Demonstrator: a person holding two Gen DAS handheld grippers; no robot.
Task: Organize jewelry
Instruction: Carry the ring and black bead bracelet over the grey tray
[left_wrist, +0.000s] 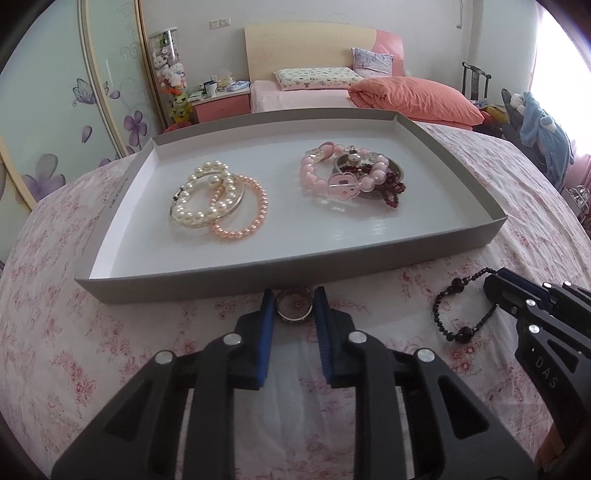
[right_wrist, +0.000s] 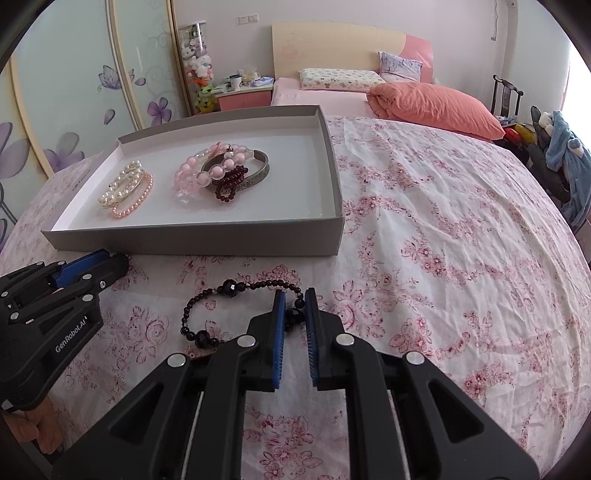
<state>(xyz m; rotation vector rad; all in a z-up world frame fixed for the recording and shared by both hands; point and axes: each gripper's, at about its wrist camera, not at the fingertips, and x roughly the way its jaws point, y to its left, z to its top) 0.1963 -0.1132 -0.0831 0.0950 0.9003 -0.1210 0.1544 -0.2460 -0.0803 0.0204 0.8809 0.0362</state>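
While we hold a gripper in each hand over the floral bedsheet (right_wrist: 424, 229), the left gripper (left_wrist: 294, 304) sits low on the cloth with its jaws spread just wider than the silver ring (left_wrist: 294, 305) lying between them. The blue pads (left_wrist: 266, 314) flank the ring on either side; we cannot tell whether they touch its rim. The ring rests flat on the sheet, just in front of the near wall of the grey tray (left_wrist: 221, 280).

Our right gripper (right_wrist: 294, 308) has its jaws partly open, a narrow gap between the blue pads (right_wrist: 279, 317). Inside that gap we see one large faceted bead of the black beaded bracelet (right_wrist: 207, 314), whose loop spreads out to the left on the sheet. From the left wrist view the right gripper's tip meets the same bracelet (left_wrist: 461, 310) at its right side. Whether the pads press the bead we cannot tell.

Inside the tray (right_wrist: 199, 245) we see two groups well apart: a white pearl bracelet (left_wrist: 201, 197) overlapping a peach pearl bracelet (left_wrist: 240, 210) on the left, and a pink bead bracelet (left_wrist: 332, 173), a dark red bead strand (left_wrist: 391, 184) and a silver bangle (right_wrist: 240, 175) piled together on the right.
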